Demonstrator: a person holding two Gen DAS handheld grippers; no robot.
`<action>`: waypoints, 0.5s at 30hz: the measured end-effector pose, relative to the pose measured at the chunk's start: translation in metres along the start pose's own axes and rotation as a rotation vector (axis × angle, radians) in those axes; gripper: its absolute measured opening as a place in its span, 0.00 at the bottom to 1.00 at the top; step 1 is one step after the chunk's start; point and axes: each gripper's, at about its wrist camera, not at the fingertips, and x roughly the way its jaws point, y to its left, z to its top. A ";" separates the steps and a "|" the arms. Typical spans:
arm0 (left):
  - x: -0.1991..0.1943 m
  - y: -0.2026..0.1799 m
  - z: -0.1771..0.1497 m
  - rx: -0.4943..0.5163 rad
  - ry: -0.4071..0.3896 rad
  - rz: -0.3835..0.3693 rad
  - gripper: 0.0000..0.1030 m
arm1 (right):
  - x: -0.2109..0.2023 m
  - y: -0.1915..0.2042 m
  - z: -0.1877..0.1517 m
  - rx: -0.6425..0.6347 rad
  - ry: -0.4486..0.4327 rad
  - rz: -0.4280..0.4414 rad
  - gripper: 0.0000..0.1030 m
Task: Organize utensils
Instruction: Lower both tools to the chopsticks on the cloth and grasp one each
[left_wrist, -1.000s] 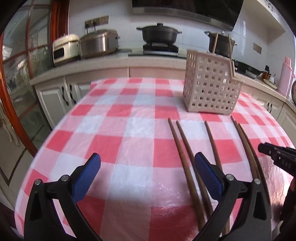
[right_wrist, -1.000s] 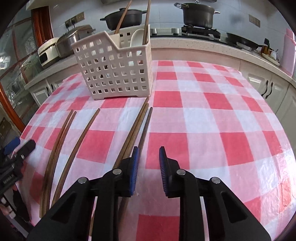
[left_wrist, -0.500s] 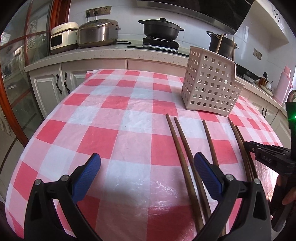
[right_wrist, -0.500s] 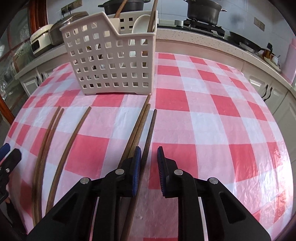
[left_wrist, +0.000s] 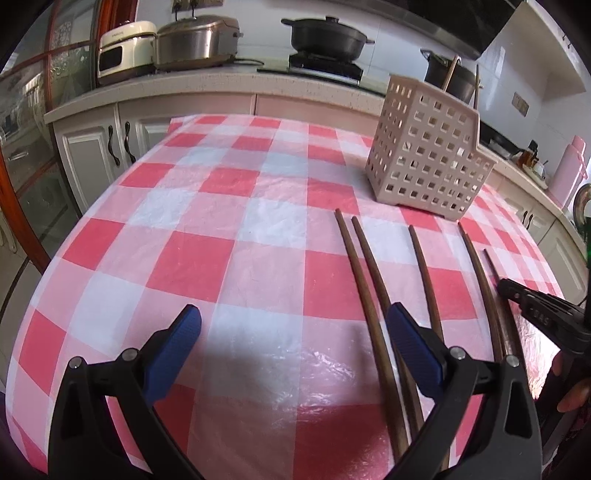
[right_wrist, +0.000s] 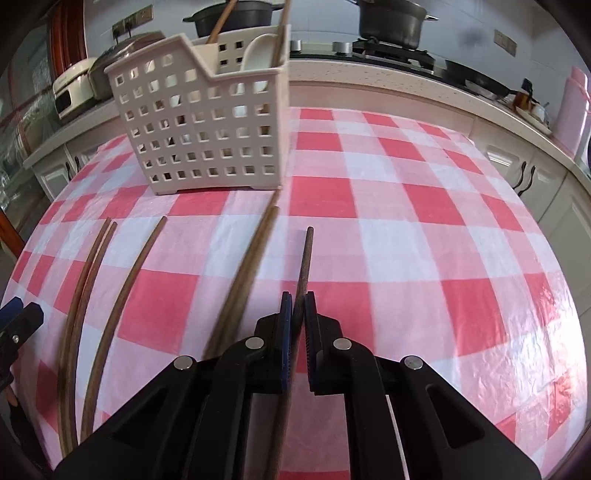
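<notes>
1. Writing: the right tool's black arm, seen from the left wrist view, bears embossed letters too small to read. A cream cooker (left_wrist: 125, 48) on the far counter has a small mark on its front, also unreadable.
2. The right tool (right_wrist: 297, 314) has just been closing, and its blue pads now pinch a single chopstick (right_wrist: 305, 258). The stick runs forward from between the jaws, its tip above the checked tabletop (right_wrist: 424, 236).
3. The left tool (left_wrist: 291, 339) stands wide open and holds nothing. Its right pad (left_wrist: 413, 347) sits over a pair of chopsticks (left_wrist: 364, 280); I cannot tell whether it touches them.
4. More sticks lie on the tabletop, pointing toward the basket (right_wrist: 207, 122): another pair (right_wrist: 255, 258) just left of the held one, its far tips close to the basket's foot, then a lone stick (right_wrist: 129, 280), then the pair under the left tool at the far left.
5. The basket, pale plastic with square holes, stands upright on the tabletop beyond the sticks. It holds a white spoon (right_wrist: 258, 51) and two chopsticks (right_wrist: 282, 33) standing up out of it.
6. Fingertips (left_wrist: 574, 395) show at the right edge of the left wrist view, beneath the right tool.
</notes>
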 end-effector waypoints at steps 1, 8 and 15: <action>0.003 -0.001 0.002 -0.001 0.016 -0.002 0.90 | -0.001 -0.003 0.000 0.010 -0.002 0.013 0.07; 0.024 -0.013 0.021 -0.002 0.072 0.001 0.65 | -0.001 -0.008 -0.001 0.033 0.001 0.061 0.07; 0.038 -0.031 0.028 0.036 0.100 0.016 0.45 | -0.002 -0.010 -0.001 0.048 -0.002 0.088 0.07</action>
